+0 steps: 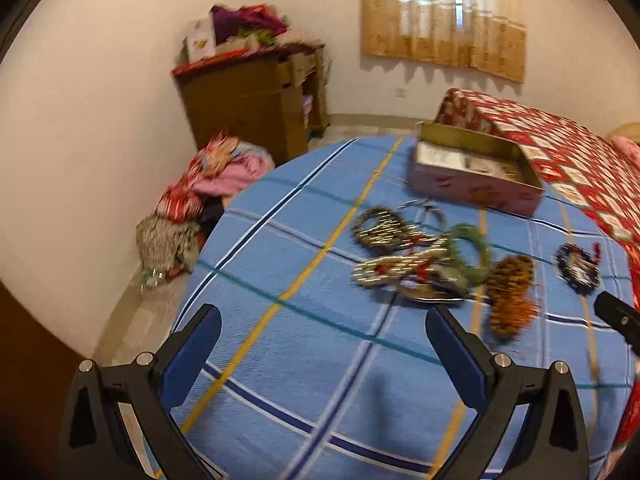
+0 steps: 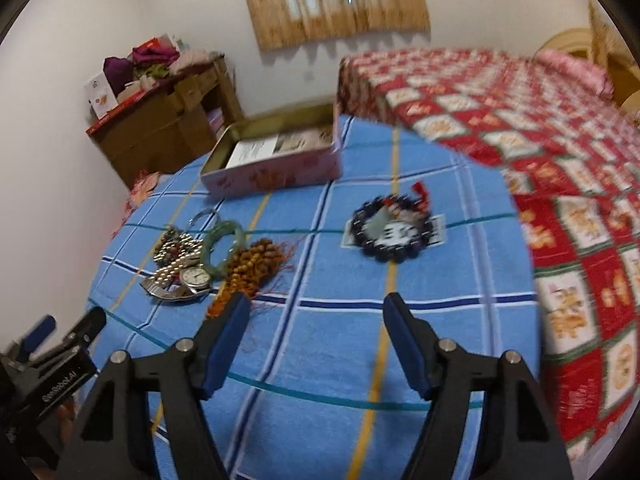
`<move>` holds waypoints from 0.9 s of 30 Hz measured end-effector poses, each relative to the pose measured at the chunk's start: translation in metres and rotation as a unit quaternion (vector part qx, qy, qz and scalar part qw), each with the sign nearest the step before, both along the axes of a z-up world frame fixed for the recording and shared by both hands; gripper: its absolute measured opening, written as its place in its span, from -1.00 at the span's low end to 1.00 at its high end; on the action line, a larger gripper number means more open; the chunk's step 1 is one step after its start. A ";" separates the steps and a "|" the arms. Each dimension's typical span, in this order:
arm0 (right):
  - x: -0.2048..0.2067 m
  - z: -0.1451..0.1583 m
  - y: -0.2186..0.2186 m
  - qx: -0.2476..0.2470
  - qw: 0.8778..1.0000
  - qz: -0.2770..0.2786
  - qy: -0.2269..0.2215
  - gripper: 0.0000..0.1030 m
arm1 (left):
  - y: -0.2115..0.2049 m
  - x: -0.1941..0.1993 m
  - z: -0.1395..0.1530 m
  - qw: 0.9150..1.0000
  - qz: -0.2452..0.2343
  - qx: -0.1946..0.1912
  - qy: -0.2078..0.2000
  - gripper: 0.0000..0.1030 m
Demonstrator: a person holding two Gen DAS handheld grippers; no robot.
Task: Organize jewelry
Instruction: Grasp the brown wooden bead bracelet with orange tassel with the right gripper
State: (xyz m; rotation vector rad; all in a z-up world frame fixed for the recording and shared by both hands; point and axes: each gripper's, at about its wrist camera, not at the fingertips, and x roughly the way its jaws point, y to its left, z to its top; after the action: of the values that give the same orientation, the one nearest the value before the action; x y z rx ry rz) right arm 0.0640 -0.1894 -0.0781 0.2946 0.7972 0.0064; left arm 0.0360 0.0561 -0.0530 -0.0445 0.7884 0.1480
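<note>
A round tabletop (image 2: 320, 360) with a blue checked cloth holds everything. At the far side sits one open tin box (image 2: 276, 160). Near the left lies a heap of jewelry (image 2: 208, 260): one watch (image 2: 195, 278), one brown bead string (image 2: 252, 264), one green bangle (image 2: 226, 240), and pearl strands I cannot count. One dark bead bracelet (image 2: 392, 228) lies alone to the right. Beads are light, floppy and slippery, so pinch across the strand. Left tongs (image 1: 324, 344) and right tongs (image 2: 316, 340) are both apart, holding nothing.
</note>
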 end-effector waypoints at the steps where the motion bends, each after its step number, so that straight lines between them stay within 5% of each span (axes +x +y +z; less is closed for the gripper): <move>1: 0.007 0.000 0.003 0.011 1.000 0.011 0.004 0.41 | 0.006 0.003 -0.002 1.000 0.009 0.000 0.003 0.98; 8: 0.060 -0.037 0.043 0.031 0.994 0.083 0.067 0.38 | 0.020 0.013 -0.013 0.999 0.026 -0.003 0.019 0.98; 17: 0.074 -0.048 0.061 -0.064 0.990 0.111 0.063 -0.42 | 0.027 0.025 -0.020 0.999 0.026 0.003 0.030 0.98; 21: 0.079 -0.047 0.044 -0.028 0.990 0.120 0.067 -0.63 | 0.026 0.025 -0.019 0.999 0.018 0.003 0.026 0.98; 27: 0.063 -0.017 0.014 0.020 0.993 0.109 0.031 -0.65 | 0.018 0.028 -0.018 1.000 -0.007 -0.010 0.022 0.98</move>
State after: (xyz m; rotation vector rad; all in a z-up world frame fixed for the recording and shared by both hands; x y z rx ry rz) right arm 0.1266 -0.1750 -0.0948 0.2461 0.8888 0.2195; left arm 0.0635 0.0741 -0.0707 -0.0553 0.8337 0.1287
